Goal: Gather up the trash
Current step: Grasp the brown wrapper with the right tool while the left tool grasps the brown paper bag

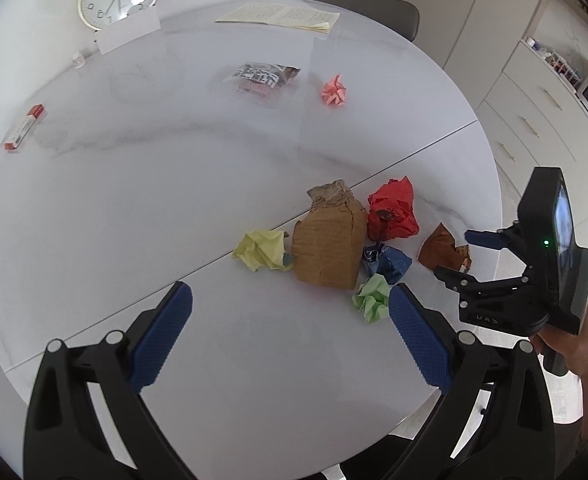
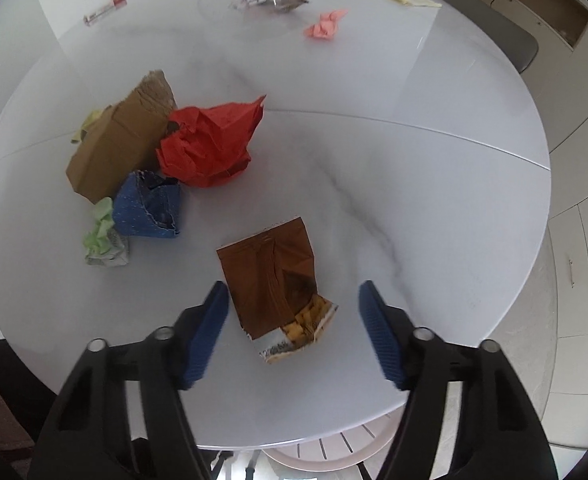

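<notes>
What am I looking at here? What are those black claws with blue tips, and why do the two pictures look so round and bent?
No robot here: a person holds a hand-held claw in each hand. Each claw carries a wide-angle camera looking along its two fingers, which bends the picture. One picture looks past the left gripper, open over bare table; it also shows the other claw at the right. The other looks past the right gripper, whose blue pads flank a brown snack wrapper without pressing it. Nothing is held. A pile of trash lies nearby: a cardboard box, red paper, a blue wrapper, and green and yellow paper balls.
</notes>
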The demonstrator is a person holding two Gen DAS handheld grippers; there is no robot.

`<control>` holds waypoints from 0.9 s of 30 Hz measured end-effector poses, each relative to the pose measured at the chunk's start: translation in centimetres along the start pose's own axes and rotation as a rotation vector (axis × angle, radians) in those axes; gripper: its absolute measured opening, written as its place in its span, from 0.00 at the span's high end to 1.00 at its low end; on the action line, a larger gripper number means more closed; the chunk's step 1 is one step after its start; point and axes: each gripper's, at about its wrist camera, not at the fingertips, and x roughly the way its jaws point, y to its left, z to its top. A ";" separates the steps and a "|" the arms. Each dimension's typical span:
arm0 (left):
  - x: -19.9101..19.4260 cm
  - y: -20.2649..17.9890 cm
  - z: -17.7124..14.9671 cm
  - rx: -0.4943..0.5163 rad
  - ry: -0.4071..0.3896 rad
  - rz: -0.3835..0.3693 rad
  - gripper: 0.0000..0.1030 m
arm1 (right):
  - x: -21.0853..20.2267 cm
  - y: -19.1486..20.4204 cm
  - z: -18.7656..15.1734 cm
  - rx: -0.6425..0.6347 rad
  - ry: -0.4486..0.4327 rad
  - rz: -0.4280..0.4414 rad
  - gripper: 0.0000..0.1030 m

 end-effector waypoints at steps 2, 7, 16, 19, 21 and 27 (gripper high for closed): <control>0.8 -0.4 0.5 0.021 0.008 -0.010 0.09 | 0.0 -0.3 0.1 0.015 0.002 0.009 0.57; 4.0 -1.2 2.1 0.027 0.057 -0.060 0.19 | -0.6 -1.3 0.2 0.111 0.007 0.050 0.74; 9.9 -2.8 4.0 0.053 0.154 -0.081 0.43 | -3.0 -4.2 -1.4 0.332 -0.056 0.112 0.74; 9.9 -3.2 4.4 0.069 0.153 -0.107 0.52 | -3.6 -4.7 -1.8 0.373 -0.072 0.125 0.74; 9.8 -3.3 4.6 0.074 0.147 -0.119 0.55 | -4.2 -4.5 -2.0 0.398 -0.088 0.129 0.74; 8.2 -2.6 5.0 0.077 0.095 -0.161 0.55 | -6.0 -5.1 -2.4 0.460 -0.145 0.146 0.74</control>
